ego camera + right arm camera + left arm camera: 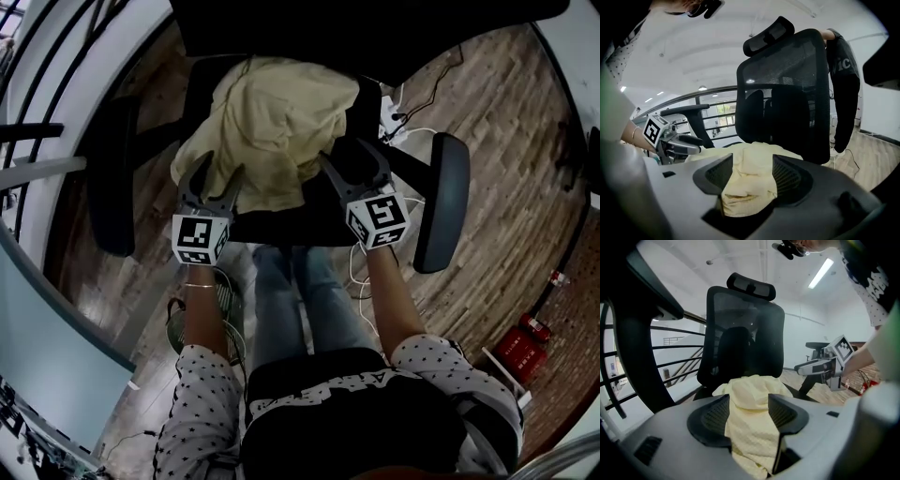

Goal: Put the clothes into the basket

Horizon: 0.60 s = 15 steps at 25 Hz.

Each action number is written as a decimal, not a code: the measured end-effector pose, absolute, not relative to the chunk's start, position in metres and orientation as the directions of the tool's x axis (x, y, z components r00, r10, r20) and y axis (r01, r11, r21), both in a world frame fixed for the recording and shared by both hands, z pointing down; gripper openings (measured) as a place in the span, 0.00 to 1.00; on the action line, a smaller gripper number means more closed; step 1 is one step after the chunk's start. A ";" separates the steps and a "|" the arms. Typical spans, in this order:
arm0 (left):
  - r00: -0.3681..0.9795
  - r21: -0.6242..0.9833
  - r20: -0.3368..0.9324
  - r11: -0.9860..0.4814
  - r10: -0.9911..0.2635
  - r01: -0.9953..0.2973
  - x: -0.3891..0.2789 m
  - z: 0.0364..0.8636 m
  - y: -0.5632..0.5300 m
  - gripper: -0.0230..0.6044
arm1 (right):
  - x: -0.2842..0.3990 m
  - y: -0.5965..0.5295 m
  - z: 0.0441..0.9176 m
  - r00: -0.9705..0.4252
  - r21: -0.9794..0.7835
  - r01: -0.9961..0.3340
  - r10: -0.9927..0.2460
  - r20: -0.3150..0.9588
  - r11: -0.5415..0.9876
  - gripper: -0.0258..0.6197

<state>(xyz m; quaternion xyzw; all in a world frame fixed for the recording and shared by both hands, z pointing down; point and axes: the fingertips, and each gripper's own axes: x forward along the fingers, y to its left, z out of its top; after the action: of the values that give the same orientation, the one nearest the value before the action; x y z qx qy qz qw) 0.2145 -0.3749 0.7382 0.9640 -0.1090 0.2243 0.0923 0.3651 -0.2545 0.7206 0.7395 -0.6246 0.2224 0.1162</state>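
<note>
Pale yellow garment (267, 122) lies heaped on the seat of a black office chair (281, 227); both tools reach into its near edge from the front. Left gripper (220, 169) has its jaws spread with a fold of the cloth hanging between them; right gripper (352, 157) likewise stands wide apart, cloth bunched in the gap.

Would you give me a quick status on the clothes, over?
Left gripper and right gripper open, straddling yellow cloth on chair seat. Nothing seen blocking.
</note>
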 end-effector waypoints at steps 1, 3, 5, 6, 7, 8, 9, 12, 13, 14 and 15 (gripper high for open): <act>0.871 0.132 0.462 -0.958 -0.169 -0.256 0.216 0.744 -0.376 0.43 | 0.367 -0.255 0.725 0.122 -0.102 -0.976 -0.869 0.480 -0.194 0.42; 0.865 0.136 0.472 -0.956 -0.169 -0.261 0.218 0.754 -0.377 0.43 | 0.370 -0.256 0.734 0.121 -0.095 -0.977 -0.862 0.493 -0.192 0.42; 0.860 0.138 0.483 -0.956 -0.165 -0.261 0.222 0.763 -0.377 0.43 | 0.374 -0.258 0.743 0.119 -0.094 -0.977 -0.855 0.504 -0.192 0.42; 0.856 0.140 0.491 -0.956 -0.161 -0.259 0.224 0.767 -0.376 0.43 | 0.376 -0.259 0.748 0.119 -0.095 -0.976 -0.851 0.511 -0.193 0.42; 0.853 0.142 0.497 -0.956 -0.156 -0.258 0.226 0.771 -0.376 0.43 | 0.378 -0.259 0.752 0.118 -0.096 -0.976 -0.846 0.520 -0.195 0.42; 0.851 0.144 0.502 -0.955 -0.154 -0.258 0.227 0.774 -0.375 0.43 | 0.380 -0.259 0.757 0.117 -0.095 -0.976 -0.841 0.528 -0.195 0.42; 0.849 0.146 0.507 -0.955 -0.152 -0.259 0.228 0.777 -0.376 0.43 | 0.382 -0.259 0.761 0.116 -0.096 -0.976 -0.838 0.534 -0.196 0.42; 0.839 0.152 0.523 -0.952 -0.149 -0.264 0.229 0.787 -0.378 0.44 | 0.387 -0.260 0.770 0.122 -0.108 -0.971 -0.831 0.543 -0.213 0.42; 0.836 0.157 0.528 -0.951 -0.149 -0.268 0.229 0.790 -0.379 0.44 | 0.389 -0.260 0.774 0.124 -0.114 -0.969 -0.827 0.548 -0.221 0.42; 0.834 0.163 0.532 -0.948 -0.148 -0.273 0.229 0.792 -0.379 0.44 | 0.391 -0.260 0.778 0.125 -0.118 -0.967 -0.822 0.556 -0.227 0.42; 0.831 0.171 0.536 -0.945 -0.147 -0.278 0.230 0.795 -0.380 0.44 | 0.394 -0.260 0.782 0.126 -0.120 -0.965 -0.814 0.567 -0.233 0.42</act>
<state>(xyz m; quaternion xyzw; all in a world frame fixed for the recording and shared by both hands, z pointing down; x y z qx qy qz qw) 0.2299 -0.3798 0.7951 0.9491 -0.1119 0.2680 0.1217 0.3936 -0.2596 0.7823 0.7372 -0.6034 0.2701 0.1394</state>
